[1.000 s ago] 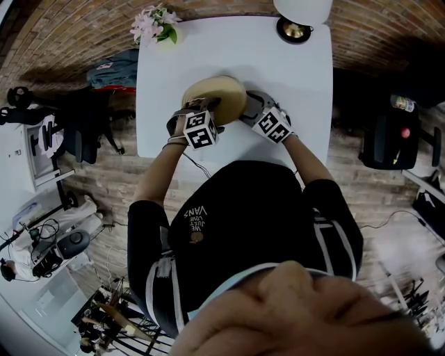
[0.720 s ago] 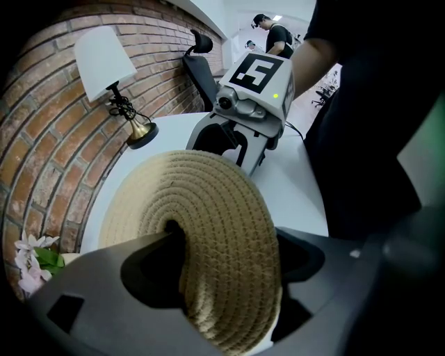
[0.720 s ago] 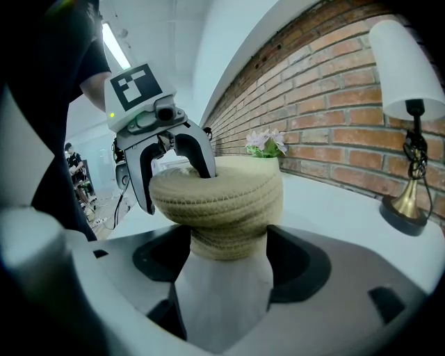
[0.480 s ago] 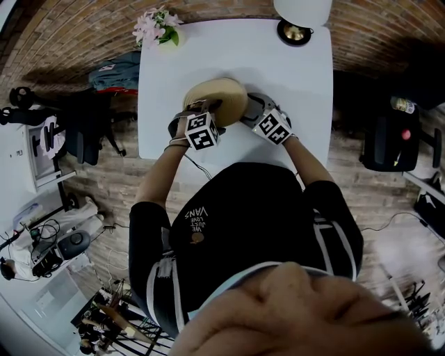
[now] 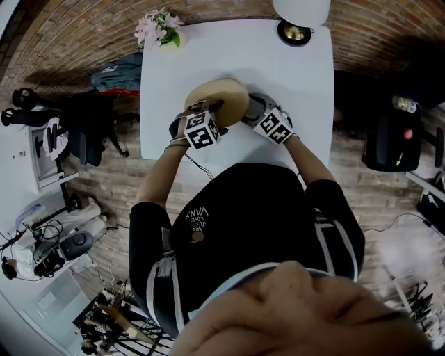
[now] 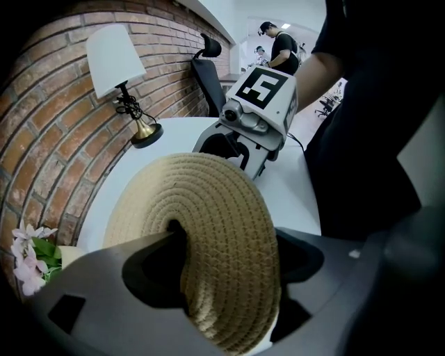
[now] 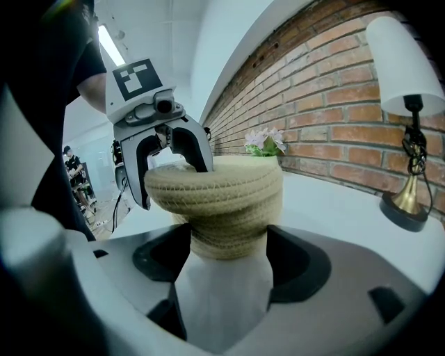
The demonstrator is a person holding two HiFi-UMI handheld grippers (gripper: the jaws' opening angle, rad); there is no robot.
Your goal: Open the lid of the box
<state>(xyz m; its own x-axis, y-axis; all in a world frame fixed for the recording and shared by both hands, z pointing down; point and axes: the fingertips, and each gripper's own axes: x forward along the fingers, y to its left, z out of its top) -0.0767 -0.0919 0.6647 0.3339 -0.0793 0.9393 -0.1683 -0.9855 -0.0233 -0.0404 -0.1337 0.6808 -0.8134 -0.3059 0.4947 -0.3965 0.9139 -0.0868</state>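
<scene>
Left gripper (image 6: 224, 245) clamps the tilted woven lid (image 6: 208, 198) — right gripper (image 7: 229, 241) clasps the box (image 7: 238, 221), interior hidden.

A white table (image 5: 278, 76) stands against a brick wall (image 5: 382, 31), bearing a lamp (image 5: 302, 10) and pink flowers (image 5: 156, 26).

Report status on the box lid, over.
Left hand-held gripper clamped on lid; lid tilted, partly raised off box. Right hand-held gripper clamps box body. Lamp and flowers at table far edge, nothing in the way.
</scene>
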